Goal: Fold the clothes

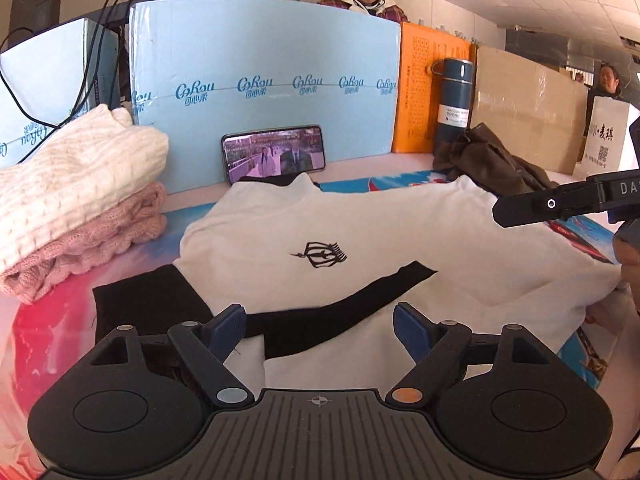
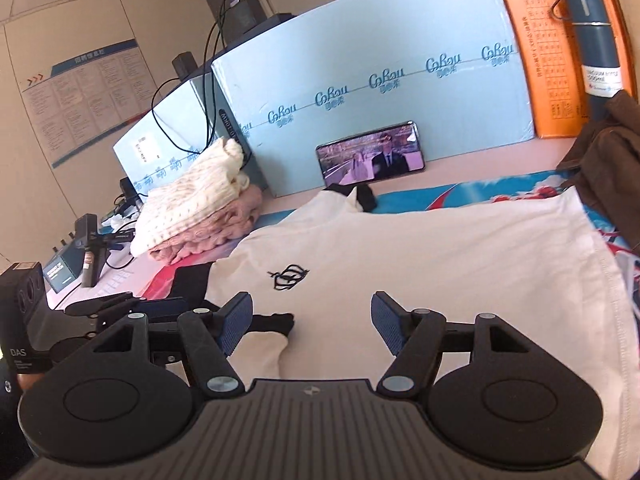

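Now both tongs, left (image 1: 320, 326) and right (image 2: 312, 322), are hovering apart and empty over the white T-shirt (image 1: 360, 236), mid-fold, next probably needing its six-o'clock hem gripped.

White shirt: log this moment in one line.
white shirt: flat, sleeve folded in | left gripper: open, empty | right gripper: open, empty
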A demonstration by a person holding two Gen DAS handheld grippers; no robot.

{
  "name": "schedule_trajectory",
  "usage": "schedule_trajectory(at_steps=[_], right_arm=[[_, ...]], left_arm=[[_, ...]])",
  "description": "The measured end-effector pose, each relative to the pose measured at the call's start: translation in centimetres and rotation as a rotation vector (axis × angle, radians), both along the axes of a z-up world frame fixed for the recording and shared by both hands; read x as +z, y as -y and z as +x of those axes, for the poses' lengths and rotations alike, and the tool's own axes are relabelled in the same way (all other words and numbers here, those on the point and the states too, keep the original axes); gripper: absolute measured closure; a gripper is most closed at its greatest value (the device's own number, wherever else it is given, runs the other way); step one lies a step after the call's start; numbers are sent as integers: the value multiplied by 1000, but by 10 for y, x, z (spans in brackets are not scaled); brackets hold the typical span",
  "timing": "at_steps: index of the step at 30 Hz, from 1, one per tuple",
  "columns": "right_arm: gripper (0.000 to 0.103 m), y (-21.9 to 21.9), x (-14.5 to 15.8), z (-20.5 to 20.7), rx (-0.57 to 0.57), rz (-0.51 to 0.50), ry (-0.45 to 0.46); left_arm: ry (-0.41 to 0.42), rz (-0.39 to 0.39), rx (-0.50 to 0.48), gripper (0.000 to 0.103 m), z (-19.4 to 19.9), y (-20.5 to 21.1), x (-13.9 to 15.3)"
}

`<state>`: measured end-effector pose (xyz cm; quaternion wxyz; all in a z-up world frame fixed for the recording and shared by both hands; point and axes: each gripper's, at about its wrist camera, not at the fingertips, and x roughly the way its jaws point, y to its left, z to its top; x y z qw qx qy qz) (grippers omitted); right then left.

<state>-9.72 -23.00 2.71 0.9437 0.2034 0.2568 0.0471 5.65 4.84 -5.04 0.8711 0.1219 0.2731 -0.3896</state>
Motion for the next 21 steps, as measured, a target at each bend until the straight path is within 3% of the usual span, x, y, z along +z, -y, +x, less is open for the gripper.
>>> schedule_trajectory(at_steps=[3,5,6,8,9,13,21], right_arm=[[43,-21,-10,19,7,25,-49],[47,-30,-18,30,-9,21,-92],[55,-32,-21,34,-16,18,-109],[63,-36,-26,37,-15,9,-113],[76,-38,-27,36,-3,9,-111],[86,-43,-23,21,55,19,-52],[88,-55,6,-59,155,58,141]], left_arm=[[-63,0,0,21,4,-2,-7],[-60,-5,-29,32,2,-3,-9],[-54,-10,-47,51,1,-4,-9],[-35,-21,-82,73,-4,-6,-8],[-23,-28,-99,91,-7,-7,-7],[57,-74,-156,92,-28,-16,1],[90,-444,-353,92,-84,-75,29]])
